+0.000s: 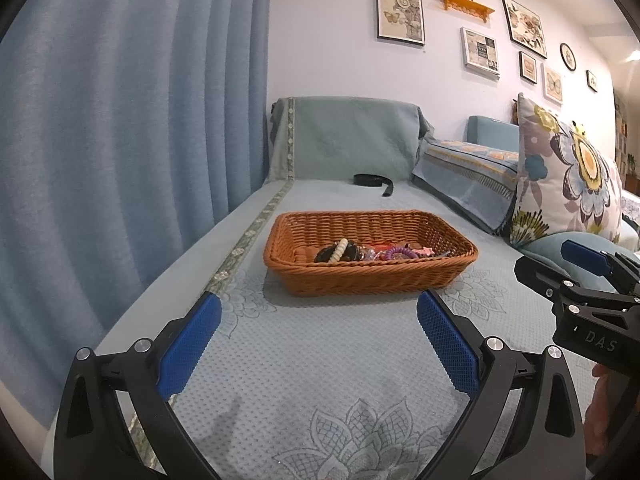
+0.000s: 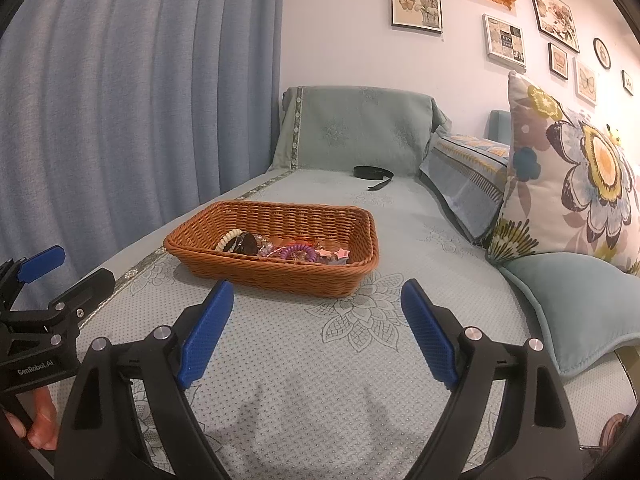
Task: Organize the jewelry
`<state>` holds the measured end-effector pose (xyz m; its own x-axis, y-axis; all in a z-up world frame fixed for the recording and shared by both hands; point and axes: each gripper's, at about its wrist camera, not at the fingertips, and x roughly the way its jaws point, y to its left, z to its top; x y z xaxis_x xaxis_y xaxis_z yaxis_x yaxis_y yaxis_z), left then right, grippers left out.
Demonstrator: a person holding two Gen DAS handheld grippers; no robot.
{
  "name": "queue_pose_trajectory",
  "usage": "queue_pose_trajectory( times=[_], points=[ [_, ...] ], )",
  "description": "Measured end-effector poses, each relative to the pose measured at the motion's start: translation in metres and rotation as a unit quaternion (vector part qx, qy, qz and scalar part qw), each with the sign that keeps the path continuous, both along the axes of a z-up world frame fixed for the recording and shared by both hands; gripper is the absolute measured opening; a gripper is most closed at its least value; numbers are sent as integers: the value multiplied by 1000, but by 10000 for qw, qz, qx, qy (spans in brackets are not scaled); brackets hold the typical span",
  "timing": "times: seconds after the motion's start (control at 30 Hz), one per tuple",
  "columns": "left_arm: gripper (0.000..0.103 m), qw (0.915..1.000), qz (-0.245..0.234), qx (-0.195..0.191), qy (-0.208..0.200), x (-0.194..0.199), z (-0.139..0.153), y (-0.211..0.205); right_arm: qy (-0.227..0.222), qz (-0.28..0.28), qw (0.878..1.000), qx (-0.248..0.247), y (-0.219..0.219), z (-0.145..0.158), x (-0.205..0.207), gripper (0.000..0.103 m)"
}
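Over the sofa cover just ahead of me, my left gripper stands spread wide with nothing between its blue pads; my right gripper beside it is spread the same, empty too, and my fingers show at the left one's handle; both point slightly down at the quilted cloth; a little farther on sits the wicker basket, clear of both grippers; in its near end lie the jewelry pieces, a cream bracelet on a dark round thing, a purple coil and a pink star; beyond it a black strap lies by the backrest; floral cushion to the right; curtain to the left.
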<state>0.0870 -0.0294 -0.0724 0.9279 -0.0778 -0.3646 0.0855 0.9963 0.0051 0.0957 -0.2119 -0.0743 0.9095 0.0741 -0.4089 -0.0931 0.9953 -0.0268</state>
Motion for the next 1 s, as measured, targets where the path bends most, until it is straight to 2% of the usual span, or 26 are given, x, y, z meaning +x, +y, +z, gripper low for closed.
queue_pose_trajectory(
  times=[0.6,1.0],
  points=[
    [95,9999,87,99,30,0,-1,-2,17,29,10000,-23,2,0,0,82],
    [96,9999,58,-103,99,2,1,6,30,44,10000,-25,2,-1,0,82]
  ],
)
